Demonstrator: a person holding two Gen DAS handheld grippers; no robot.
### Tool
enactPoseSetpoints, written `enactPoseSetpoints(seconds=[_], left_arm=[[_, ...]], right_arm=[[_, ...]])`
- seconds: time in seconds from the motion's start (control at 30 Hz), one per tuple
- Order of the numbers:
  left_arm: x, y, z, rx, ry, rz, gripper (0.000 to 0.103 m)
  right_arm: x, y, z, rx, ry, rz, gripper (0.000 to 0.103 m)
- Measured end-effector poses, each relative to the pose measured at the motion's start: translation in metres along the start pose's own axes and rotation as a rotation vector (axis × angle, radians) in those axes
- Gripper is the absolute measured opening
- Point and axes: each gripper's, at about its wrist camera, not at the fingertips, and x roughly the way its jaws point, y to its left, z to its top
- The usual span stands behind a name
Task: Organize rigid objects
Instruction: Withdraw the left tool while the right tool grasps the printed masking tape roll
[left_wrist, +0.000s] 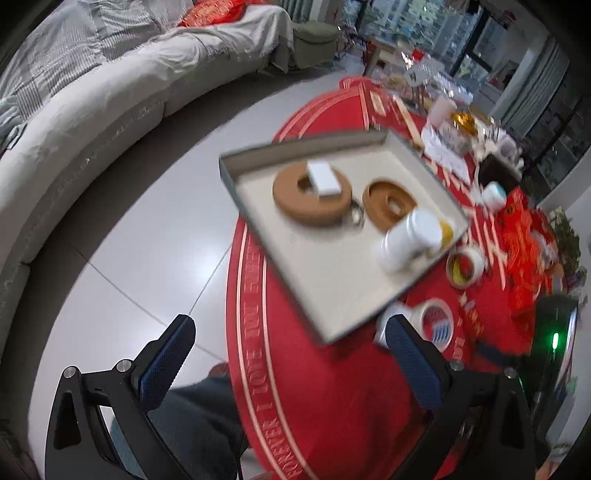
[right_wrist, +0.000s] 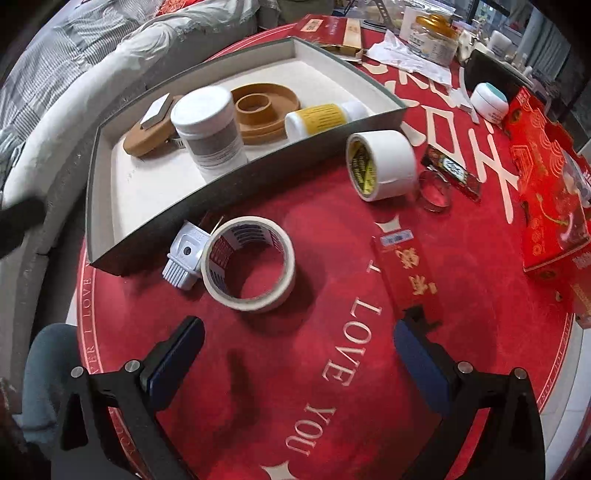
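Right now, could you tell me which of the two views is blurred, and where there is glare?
Left wrist view: motion-smeared, the tray and white bottle soft, glare on the floor tiles. Right wrist view: sharp, the tape roll crisp, edges bent by the fisheye.

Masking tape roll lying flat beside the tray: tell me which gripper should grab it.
Right. The right gripper is open, and the tape roll lies just ahead of it. The left gripper hangs at the table's edge.
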Motion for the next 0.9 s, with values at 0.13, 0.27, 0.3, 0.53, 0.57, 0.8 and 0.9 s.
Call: enactPoseSetpoints(seconds=[0.13, 0.27, 0.3, 0.53, 0.57, 0.8, 0.9], left_arm=[[0.022, -0.005, -0.014, 0.026, 0.076, 0.018, 0.103], [0.044, -0.015, -0.017, 0.067, 0.118, 0.046, 0.103], [0.049, -0.018, -0.017, 0.081, 0.127, 0.053, 0.103], [0.053, -0.028, -0.018, 0.096, 0.146, 0.029, 0.103], [0.051, -0.032, -0.019, 0.103, 0.146, 0.018, 0.103], [0.064, -0.079, -0.034, 0.140, 0.207, -0.050, 0.103], [0.073, -0.096, -0.032, 0.193, 0.182, -0.009, 0.103]], right_arm=[[0.008, 0.008, 0.008, -0.045, -0.009, -0.025, 0.103], [0.015, 0.020, 0.016, -0.119, -0.022, -0.054, 0.090], [0.017, 0.023, 0.018, -0.139, -0.024, -0.056, 0.075], [0.020, 0.021, 0.022, -0.149, -0.002, -0.054, 0.055], [0.017, 0.013, 0.016, -0.122, 0.015, -0.041, 0.055], [-0.009, -0.047, -0.037, 0.079, 0.054, -0.025, 0.055], [-0.013, -0.063, -0.054, 0.138, 0.069, -0.014, 0.055]])
